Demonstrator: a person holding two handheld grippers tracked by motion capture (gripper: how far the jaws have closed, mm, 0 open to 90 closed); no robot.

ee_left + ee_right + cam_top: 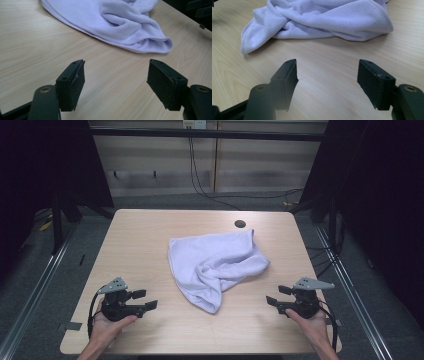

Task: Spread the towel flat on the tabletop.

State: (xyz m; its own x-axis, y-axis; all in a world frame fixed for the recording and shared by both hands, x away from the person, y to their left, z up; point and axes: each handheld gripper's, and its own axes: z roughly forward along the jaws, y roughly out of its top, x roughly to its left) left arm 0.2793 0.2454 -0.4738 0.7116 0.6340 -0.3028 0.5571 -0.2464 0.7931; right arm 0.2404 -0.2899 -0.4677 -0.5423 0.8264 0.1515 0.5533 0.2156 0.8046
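Jaws on both grippers stand wide with nothing between them, only bare wood showing in each gap. Near the front edge of the table [150, 227] the left gripper [148, 299] sits toward the front left corner and the right gripper [272, 295] toward the front right corner, each held low in a hand and each turned inward, pointing toward the other across the table.

Between them and a little farther back lies the pale lilac towel [215, 262], crumpled in a loose heap around the middle of the tabletop. Its long axis runs slantwise, from a narrow tail near the front centre up to a broader bunched end toward the back right. That tail points at the gap between the two grippers; it looks slightly nearer the left one, though the difference is small. In the left gripper view the towel's [117, 22] hemmed edge lies ahead of the jaws, well clear of them; in the right gripper view the towel [322, 20] lies likewise ahead and apart.

Beyond the towel a dark round cable hole [240, 224] sits near the back edge. No brand, label or writing can be read anywhere.
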